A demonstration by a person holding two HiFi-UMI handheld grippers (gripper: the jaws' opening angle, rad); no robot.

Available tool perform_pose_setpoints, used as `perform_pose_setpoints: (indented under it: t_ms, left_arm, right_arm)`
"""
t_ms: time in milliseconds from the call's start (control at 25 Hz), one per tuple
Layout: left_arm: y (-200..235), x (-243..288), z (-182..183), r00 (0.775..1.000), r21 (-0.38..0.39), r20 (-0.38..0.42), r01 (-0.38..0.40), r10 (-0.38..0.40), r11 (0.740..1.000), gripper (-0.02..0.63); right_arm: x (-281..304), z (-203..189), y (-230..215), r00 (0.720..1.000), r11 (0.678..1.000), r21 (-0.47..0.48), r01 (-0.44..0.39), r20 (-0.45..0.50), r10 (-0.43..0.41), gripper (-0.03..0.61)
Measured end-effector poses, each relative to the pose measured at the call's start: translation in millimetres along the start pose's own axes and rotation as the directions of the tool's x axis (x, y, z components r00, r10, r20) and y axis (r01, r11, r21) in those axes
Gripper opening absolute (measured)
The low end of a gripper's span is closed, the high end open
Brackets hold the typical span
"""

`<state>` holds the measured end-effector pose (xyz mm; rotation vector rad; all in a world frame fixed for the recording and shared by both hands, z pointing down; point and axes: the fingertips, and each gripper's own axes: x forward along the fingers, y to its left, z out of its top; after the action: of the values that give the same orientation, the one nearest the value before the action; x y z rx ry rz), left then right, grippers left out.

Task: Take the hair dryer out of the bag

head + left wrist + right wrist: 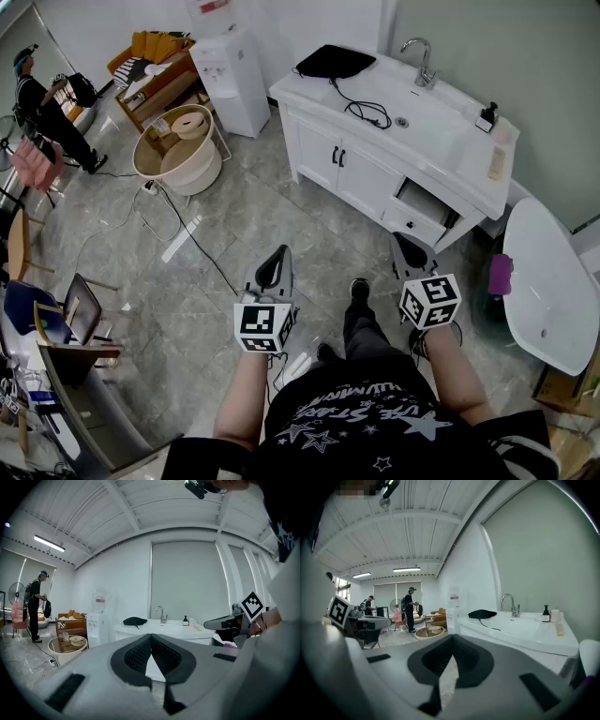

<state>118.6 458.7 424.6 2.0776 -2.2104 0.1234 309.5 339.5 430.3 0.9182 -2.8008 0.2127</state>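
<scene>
Grey left gripper (151, 637): fingers (136, 657) pressed together, nothing between them, held roughly level above the tiled floor (281, 216).
Grey right gripper (452, 640): fingers (433, 660) likewise closed on nothing, carried beside the left one and short of the counter (450, 141).
Black bag (335, 61): lying flat on the far left end of the white counter, well apart from both grippers.
Cord and hair dryer: a black cord (364, 110) leads from the bag's edge and coils on the counter near the basin; the hair dryer itself does not show.
Counter fittings: a chrome faucet (419, 58) behind the basin, a dark soap bottle (487, 116) towards the right end, and one drawer (420, 208) pulled open below.
Beyond: a white water dispenser (228, 80) stands just left of the counter, a round tub (178, 150) sits on the floor past it, and a person (42, 103) stands at the far left of the room.
</scene>
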Motion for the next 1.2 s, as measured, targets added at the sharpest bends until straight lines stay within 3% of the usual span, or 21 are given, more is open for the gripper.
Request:
perform_pose_setpoints:
  t_ms: [480,720,960,1200]
  left_arm:
    - [3,-13,-13,0.999,-0.016,-0.018,-0.032,0.031,0.999,0.011]
    - [14,-2,-15,0.998,-0.010,-0.029,-0.054,0.053,0.999,0.011]
    - [33,35,-16,0.997,-0.004,-0.044,-0.069,0.069,0.998,0.011]
    - [65,107,-14,0.992,-0.006,-0.072,-0.101,0.100,0.995,0.011]
  right_arm:
    - [-2,-11,0,1.000,1.000,0.006,-0.009,-0.013,0.009,0.005]
    - [11,-4,-7,0.999,0.999,0.043,-0.027,0.042,0.025,0.005]
    - [55,-7,-26,0.999,0.999,0.022,-0.044,0.003,0.044,0.006]
    - [136,4,-67,0.998,0.998,0.028,-0.058,-0.032,0.058,0.006]
